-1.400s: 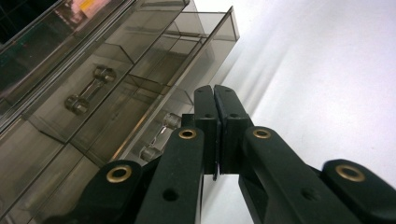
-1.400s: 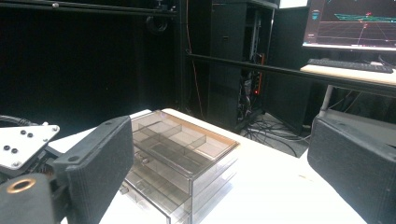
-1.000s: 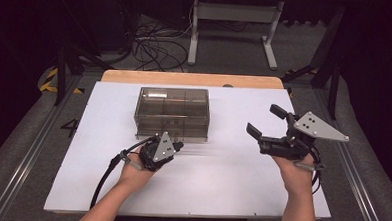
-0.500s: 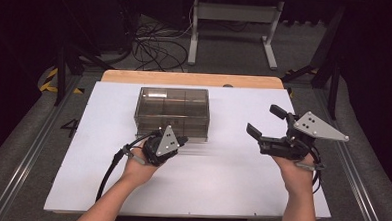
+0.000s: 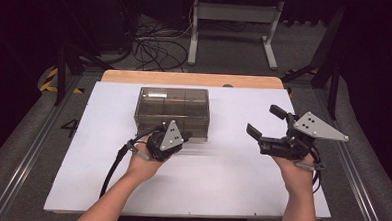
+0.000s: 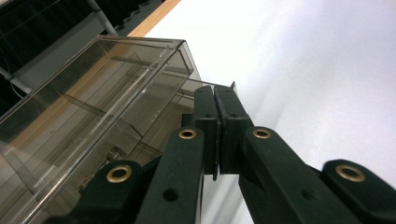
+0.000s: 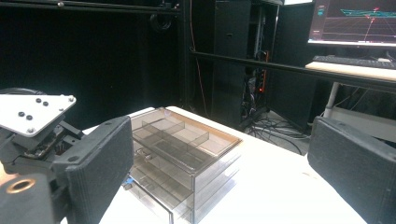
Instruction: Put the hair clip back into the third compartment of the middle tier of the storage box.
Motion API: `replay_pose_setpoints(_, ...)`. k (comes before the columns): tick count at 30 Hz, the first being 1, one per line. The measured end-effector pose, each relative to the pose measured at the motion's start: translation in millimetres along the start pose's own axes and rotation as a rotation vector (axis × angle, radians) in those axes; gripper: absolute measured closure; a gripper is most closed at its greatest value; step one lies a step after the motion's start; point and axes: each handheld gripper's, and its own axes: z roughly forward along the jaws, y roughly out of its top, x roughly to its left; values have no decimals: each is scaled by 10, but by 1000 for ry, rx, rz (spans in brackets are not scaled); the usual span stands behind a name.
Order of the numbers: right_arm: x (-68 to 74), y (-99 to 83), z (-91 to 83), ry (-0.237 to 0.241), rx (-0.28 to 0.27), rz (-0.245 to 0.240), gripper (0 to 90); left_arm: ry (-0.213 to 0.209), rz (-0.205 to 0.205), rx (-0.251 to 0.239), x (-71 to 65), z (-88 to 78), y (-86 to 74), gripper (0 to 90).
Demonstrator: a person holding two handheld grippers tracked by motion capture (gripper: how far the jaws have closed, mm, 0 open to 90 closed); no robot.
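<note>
Nearest us, at the desk's near edge, our two forearms come up over the white desk top (image 5: 220,186). Our left gripper (image 5: 185,136) sits left of the middle, its jaws pressed together; in the left gripper view they meet at the lower front corner of the smoky clear drawer box (image 6: 93,116), and a thin edge of that box runs just by their tips, though we cannot tell whether anything is pinched between them. A black cable (image 5: 112,167) trails from this gripper back toward the near edge. Our right gripper (image 5: 266,123) hangs above the desk's right part, well apart from the box, with its jaws wide apart and nothing between them. Farther in, the drawer box (image 5: 173,111) stands upright left of centre, toward the far edge, its compartments visible through the top in the right gripper view (image 7: 187,149). Beyond the white sheet, a wooden strip (image 5: 193,79) lines the far edge.
</note>
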Motion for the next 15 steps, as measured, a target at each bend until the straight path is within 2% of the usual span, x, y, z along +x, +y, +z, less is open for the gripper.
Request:
replay_pose_setpoints(5, 7, 6, -1, -1, -7, 8, 80, -1, -8, -6, 24, 27, 29, 887)
replay_pose_setpoints(15, 7, 6, -1, -2, -8, 7, 80, -22, -58, -45, 78, 83, 69, 887)
